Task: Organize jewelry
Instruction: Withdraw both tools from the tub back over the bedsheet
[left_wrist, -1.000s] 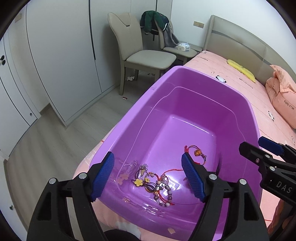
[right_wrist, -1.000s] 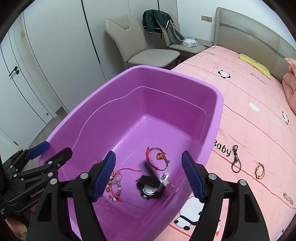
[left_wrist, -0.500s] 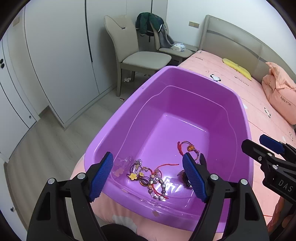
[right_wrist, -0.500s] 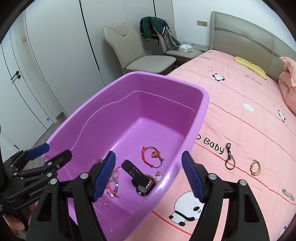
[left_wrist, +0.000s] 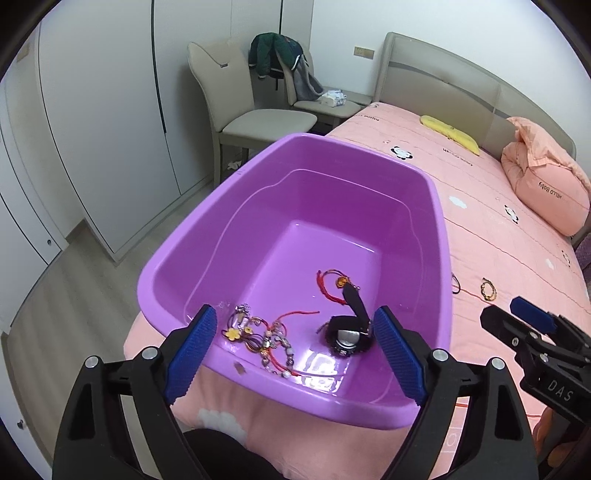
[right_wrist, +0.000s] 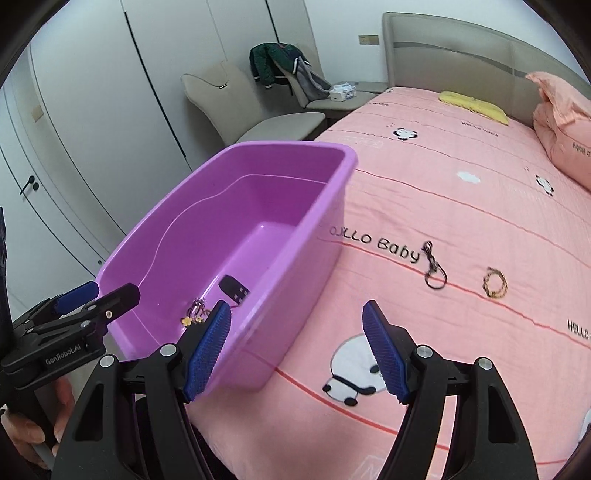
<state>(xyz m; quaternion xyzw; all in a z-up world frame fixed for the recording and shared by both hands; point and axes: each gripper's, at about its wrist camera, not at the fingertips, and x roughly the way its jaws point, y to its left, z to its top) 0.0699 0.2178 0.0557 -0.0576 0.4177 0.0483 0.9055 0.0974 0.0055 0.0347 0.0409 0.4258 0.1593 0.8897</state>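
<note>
Left gripper (left_wrist: 293, 354) jaws were opening, empty, above the purple tub (left_wrist: 439, 236). Right gripper (right_wrist: 297, 350) gaped empty beside the tub wall; black cord (right_wrist: 434, 267) and bead bracelet (right_wrist: 495, 282) lay beyond on the bedspread (right_wrist: 461, 206).

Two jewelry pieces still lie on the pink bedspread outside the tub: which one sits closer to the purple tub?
The dark cord loop with a clasp, beside the "Baby" lettering. The gold beaded bracelet lies farther from the purple tub, on the cord's far side.

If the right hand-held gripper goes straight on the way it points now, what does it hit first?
Probably bare pink bedspread: the right hand-held gripper, open and empty, points past the purple tub. The black cord and beaded bracelet lie farther right, though depth is unclear.
</note>
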